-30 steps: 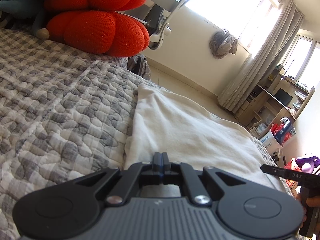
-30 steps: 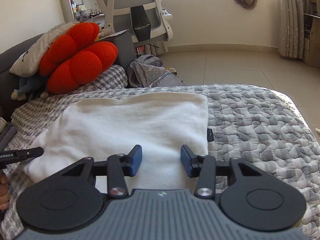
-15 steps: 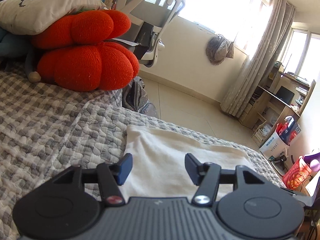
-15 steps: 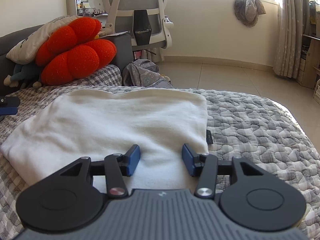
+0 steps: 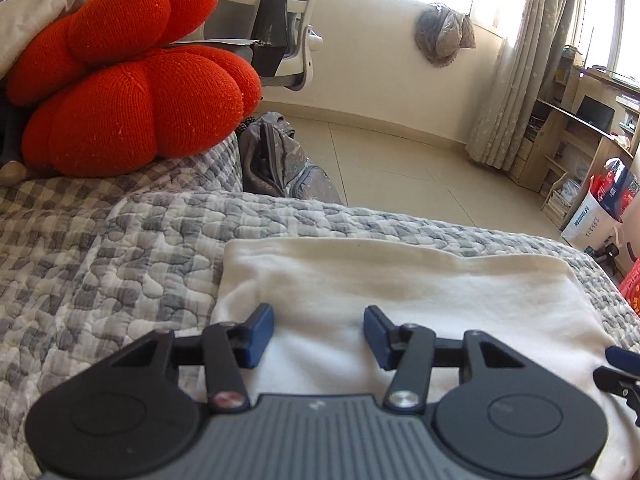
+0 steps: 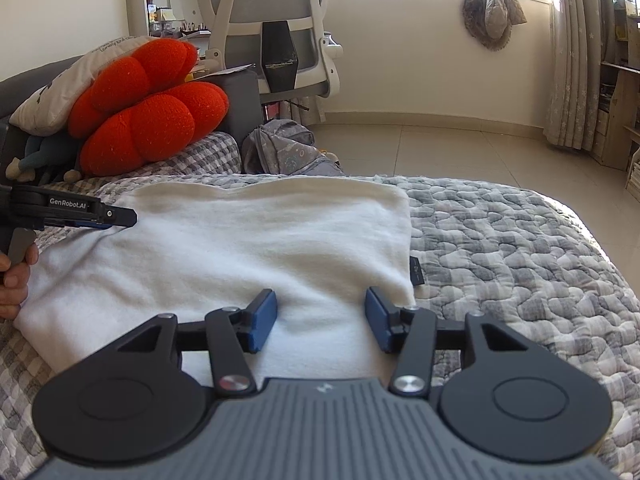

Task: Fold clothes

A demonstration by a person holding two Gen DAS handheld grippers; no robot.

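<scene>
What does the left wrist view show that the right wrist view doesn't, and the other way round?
Only the left wrist view shows the desk and the red bag beside it, plus the right gripper's tip at the frame edge. Only the right wrist view shows the hand holding the left gripper from the side, the black tag at the cloth's right edge, and the shelf. Both show the white cloth folded on the quilt, the red cushion, the chair, and open jaws.
</scene>
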